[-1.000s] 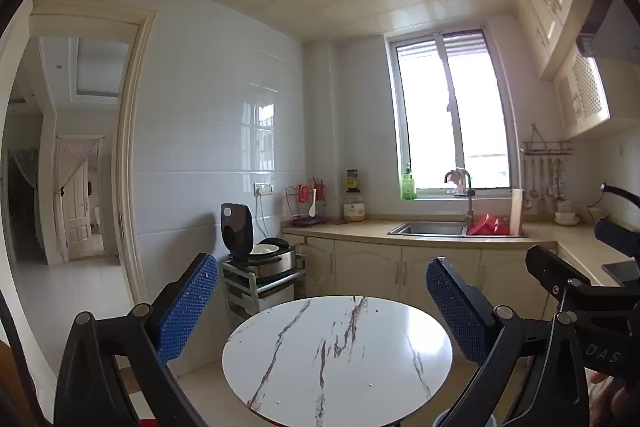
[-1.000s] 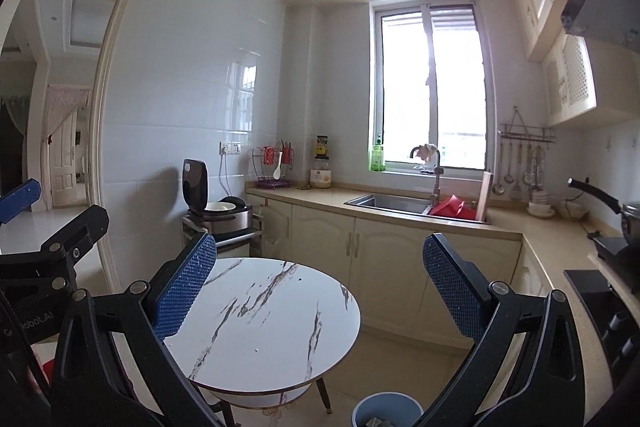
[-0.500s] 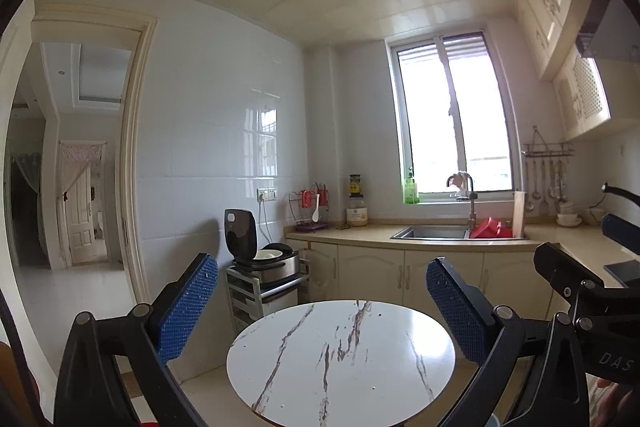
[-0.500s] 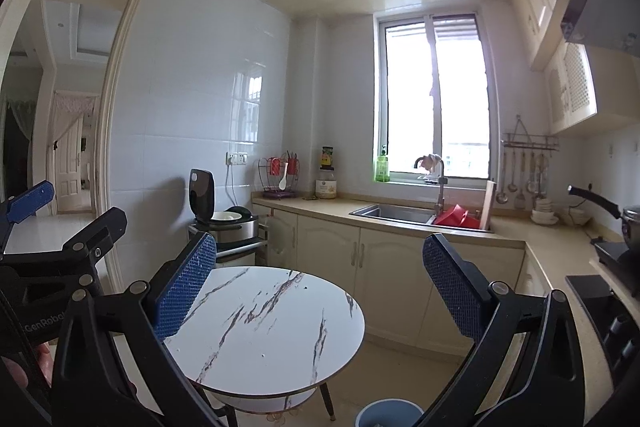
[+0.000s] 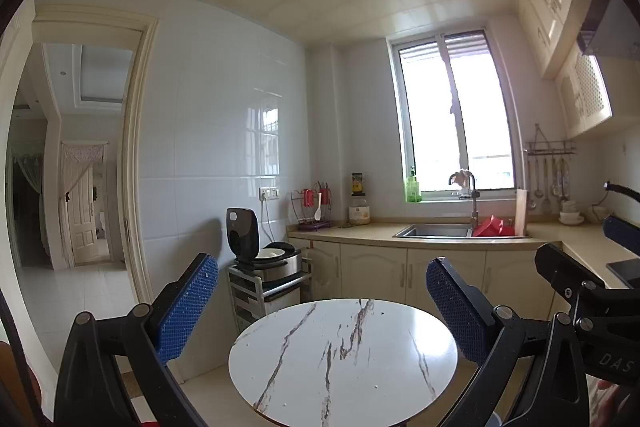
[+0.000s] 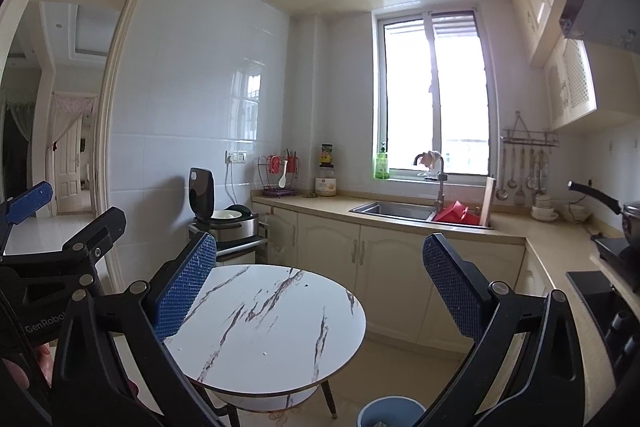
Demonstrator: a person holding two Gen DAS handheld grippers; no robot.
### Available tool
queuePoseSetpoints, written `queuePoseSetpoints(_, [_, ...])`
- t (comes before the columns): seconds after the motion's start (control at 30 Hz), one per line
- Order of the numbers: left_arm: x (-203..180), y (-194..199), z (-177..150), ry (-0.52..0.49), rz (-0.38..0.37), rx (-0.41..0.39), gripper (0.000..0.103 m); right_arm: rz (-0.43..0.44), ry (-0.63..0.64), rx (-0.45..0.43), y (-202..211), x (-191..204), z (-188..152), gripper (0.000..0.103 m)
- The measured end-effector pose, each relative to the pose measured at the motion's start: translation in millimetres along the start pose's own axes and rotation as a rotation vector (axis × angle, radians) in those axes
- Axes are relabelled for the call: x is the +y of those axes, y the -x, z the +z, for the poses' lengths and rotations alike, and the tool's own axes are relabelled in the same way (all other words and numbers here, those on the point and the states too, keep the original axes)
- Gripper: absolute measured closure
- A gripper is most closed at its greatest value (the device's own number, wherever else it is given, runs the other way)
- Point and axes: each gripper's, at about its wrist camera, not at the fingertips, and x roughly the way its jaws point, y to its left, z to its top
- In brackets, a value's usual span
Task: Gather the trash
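**Both claws spread wide above the round marble surface, blue bin on the floor below**

The left claw (image 5: 322,301) hangs over the round white marble-patterned surface (image 5: 344,359) with its blue-padded fingers (image 5: 188,303) spread far apart and nothing between them. The right claw (image 6: 320,281) is likewise held wide, empty, its blue pads framing the same surface (image 6: 272,323) from the side nearer the sink. Each claw shows at the edge of the other's view: the right one at the right border of the left wrist view, the left one at the left border of the right wrist view.

No trash can be made out on the surface; only a few tiny specks show on its top, too small to tell. The round blue plastic waste bin (image 6: 390,411) stands on the floor just beyond the surface's right edge, low between the right claw's fingers and nearer its right finger. What lies inside it cannot be seen.

Behind the surface run the cream cabinets with the beige counter (image 6: 400,223), the steel sink (image 6: 394,209) under the window, and an open black rice cooker (image 5: 262,251) on a small cart by the left wall.
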Motion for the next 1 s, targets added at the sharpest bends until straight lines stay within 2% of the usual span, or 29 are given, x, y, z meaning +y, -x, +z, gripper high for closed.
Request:
queuePoseSetpoints(0.3, [1.8, -9.1, 0.3, 0.002, -0.001, 0.003, 0.001, -0.002, -0.003, 0.007, -1.3, -0.3, -2.1, 0.0])
queuePoseSetpoints(1.0, [34.7, -31.3, 0.1, -0.008, -0.007, -0.008, 0.001, -0.004, -0.002, 0.005, -2.3, 0.1, -2.2, 0.0])
